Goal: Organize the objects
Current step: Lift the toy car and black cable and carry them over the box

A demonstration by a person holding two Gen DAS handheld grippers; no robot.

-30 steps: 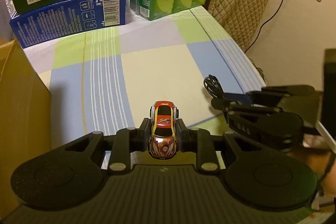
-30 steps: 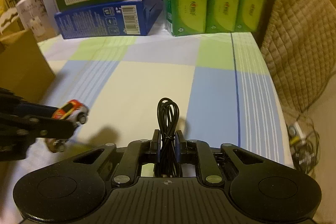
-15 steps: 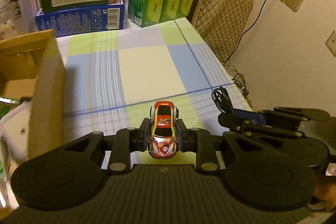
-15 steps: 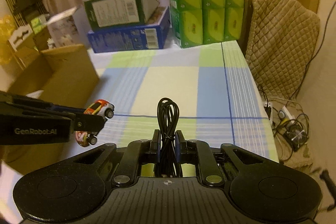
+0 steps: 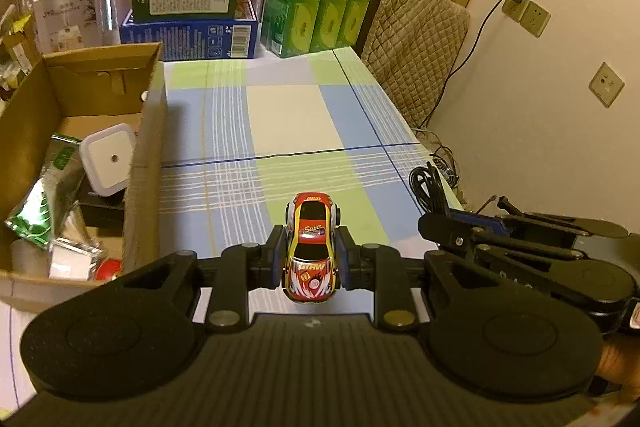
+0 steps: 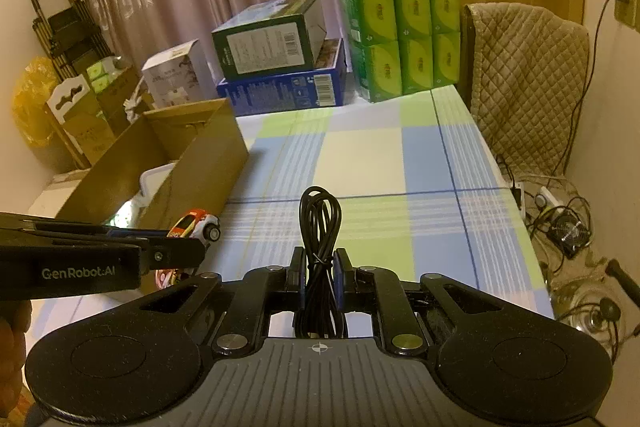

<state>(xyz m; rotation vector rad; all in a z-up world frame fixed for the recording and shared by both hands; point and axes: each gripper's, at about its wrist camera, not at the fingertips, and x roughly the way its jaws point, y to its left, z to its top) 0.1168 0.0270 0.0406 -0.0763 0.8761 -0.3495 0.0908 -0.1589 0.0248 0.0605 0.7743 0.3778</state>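
Left wrist view, left tool (image 5: 311,261) gripping toy car (image 5: 311,251)

A checked tablecloth (image 5: 288,123) covers the table, bearing a cardboard box (image 5: 146,163), blue box (image 5: 188,41) and green packs (image 5: 320,15).

Both grippers side by side, aloft — left gripper (image 5: 310,263) and right gripper (image 6: 319,277) each clamped tight.

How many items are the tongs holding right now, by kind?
Toy car: 1, in the left tongs
Bundled black cable: 1, in the right tongs
Total: 2
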